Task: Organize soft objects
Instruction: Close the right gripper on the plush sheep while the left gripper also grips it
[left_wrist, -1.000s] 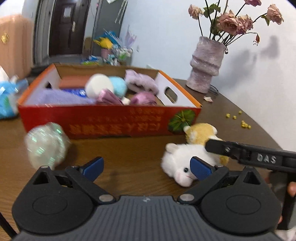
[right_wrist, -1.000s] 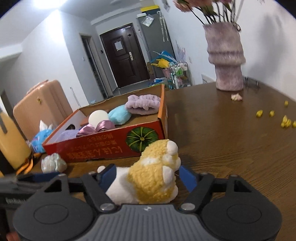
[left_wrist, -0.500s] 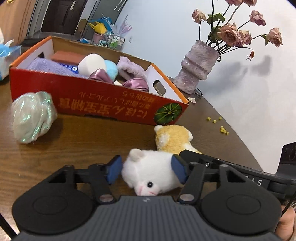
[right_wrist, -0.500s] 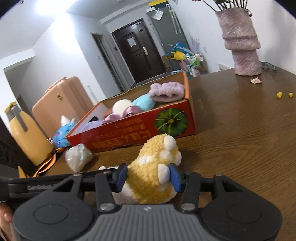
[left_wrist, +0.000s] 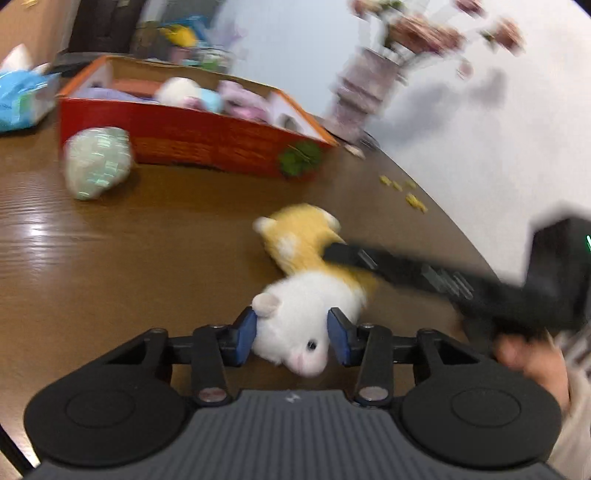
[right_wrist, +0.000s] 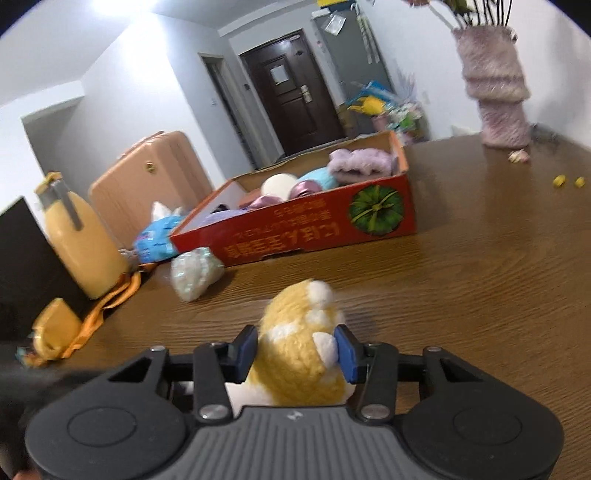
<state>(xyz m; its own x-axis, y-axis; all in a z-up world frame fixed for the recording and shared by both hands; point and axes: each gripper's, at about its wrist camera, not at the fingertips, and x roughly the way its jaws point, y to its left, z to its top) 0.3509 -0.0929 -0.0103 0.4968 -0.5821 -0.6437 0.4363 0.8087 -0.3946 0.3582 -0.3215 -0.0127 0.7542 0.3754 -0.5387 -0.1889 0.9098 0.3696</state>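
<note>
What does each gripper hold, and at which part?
Left gripper: white plush toy, at its head. Right gripper: yellow plush toy, across its body.

My fingers (left_wrist: 246, 338) wear blue pads on black arms. Between them sits a white plush toy (left_wrist: 303, 325) with a pink snout; the plush (right_wrist: 299, 354) in my other pair is yellow with white patches. The tabletop (right_wrist: 480, 295) is dark brown wood grain. At upper centre, the box (right_wrist: 295, 229) is red with orange print and a green pumpkin. The vase (right_wrist: 495, 85), upper right, is mottled mauve.
</note>
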